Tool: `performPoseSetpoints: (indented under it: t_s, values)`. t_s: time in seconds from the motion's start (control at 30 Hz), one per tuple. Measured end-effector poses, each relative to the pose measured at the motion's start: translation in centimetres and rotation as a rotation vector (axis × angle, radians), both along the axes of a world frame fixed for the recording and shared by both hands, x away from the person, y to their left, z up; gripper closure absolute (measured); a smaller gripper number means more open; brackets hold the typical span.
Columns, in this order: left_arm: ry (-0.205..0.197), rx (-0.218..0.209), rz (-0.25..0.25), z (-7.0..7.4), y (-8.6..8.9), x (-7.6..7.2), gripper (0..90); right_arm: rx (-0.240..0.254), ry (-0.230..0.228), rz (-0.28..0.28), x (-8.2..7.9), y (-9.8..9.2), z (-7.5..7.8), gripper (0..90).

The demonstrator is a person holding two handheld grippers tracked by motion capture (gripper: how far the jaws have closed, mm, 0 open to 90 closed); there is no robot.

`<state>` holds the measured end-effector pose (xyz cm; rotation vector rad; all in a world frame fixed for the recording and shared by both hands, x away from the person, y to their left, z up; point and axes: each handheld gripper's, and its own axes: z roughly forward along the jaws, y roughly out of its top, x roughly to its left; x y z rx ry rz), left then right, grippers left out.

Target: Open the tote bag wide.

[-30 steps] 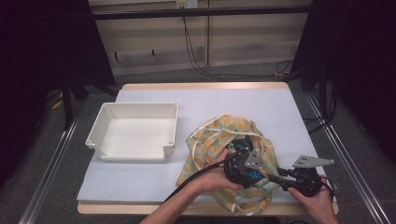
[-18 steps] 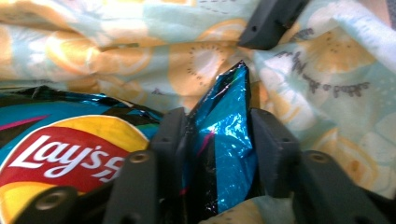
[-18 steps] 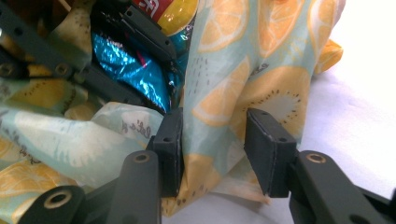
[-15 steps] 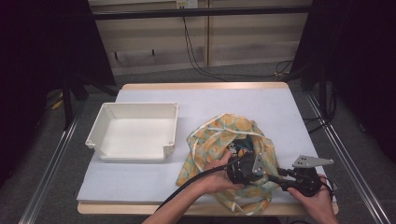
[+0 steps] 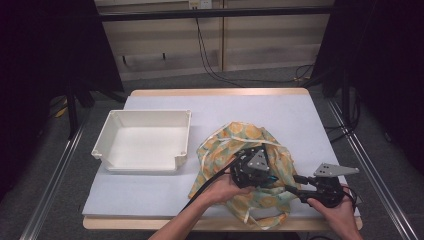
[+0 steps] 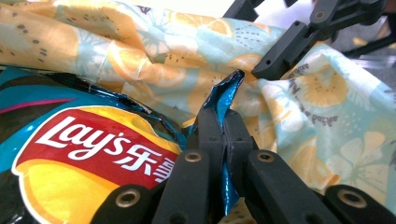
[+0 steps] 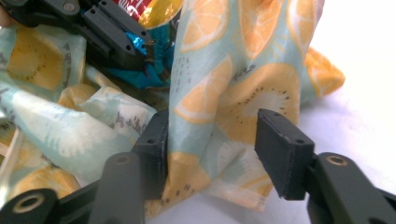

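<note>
Big white table [image 5: 215, 107], with a white tray [image 5: 145, 140] sitting on the left side, nothing in it. Right beside the tray, a fruit-print cloth bag [image 5: 250, 165], soft and crumpled, lying flat on the table. Inside the bag's mouth, a blue Lay's chip bag [image 6: 88, 149], still mostly tucked in the cloth. Left gripper [image 6: 223, 133] now a little closer to the person than a second ago, jaws squeezed tight on the chip bag's crimped corner. Looks like a pull has started, with the chips just starting to come out. Right gripper [image 7: 212, 149] at the bag's near right side, same place as before, jaws wide apart with a fold of the cloth standing between them, touching one jaw, not pinched. Probably about to hold the cloth down. Maybe the tray next for the chips, only a guess.
</note>
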<state>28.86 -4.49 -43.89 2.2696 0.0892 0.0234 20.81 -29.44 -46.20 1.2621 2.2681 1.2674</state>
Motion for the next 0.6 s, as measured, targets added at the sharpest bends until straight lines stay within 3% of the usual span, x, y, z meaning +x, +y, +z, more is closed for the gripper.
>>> performPoseSetpoints:
  t_s: [0.17, 0.3, 0.37, 0.47, 0.6]
  values:
    - [0.037, -0.075, 0.006, 0.7, 0.8, 0.2, 88.8, 0.036, -0.034, -0.013, 0.5, 0.1, 1.7, 37.7]
    - [0.034, -0.108, 0.020, 1.6, 1.3, 0.4, 88.8, 0.053, -0.080, -0.007, 1.3, 0.4, 3.3, 37.9]
    - [0.034, -0.146, 0.020, 2.0, 1.6, 0.5, 88.8, 0.061, -0.093, -0.011, 2.0, 0.7, 4.0, 38.9]
    - [0.040, -0.190, 0.027, 2.4, 2.3, 0.7, 88.8, 0.070, -0.099, -0.005, 3.2, 1.2, 4.6, 47.9]
    - [0.057, -0.256, 0.041, 3.0, 3.3, 0.8, 88.8, 0.072, -0.082, 0.025, 4.3, 1.9, 4.3, 72.0]
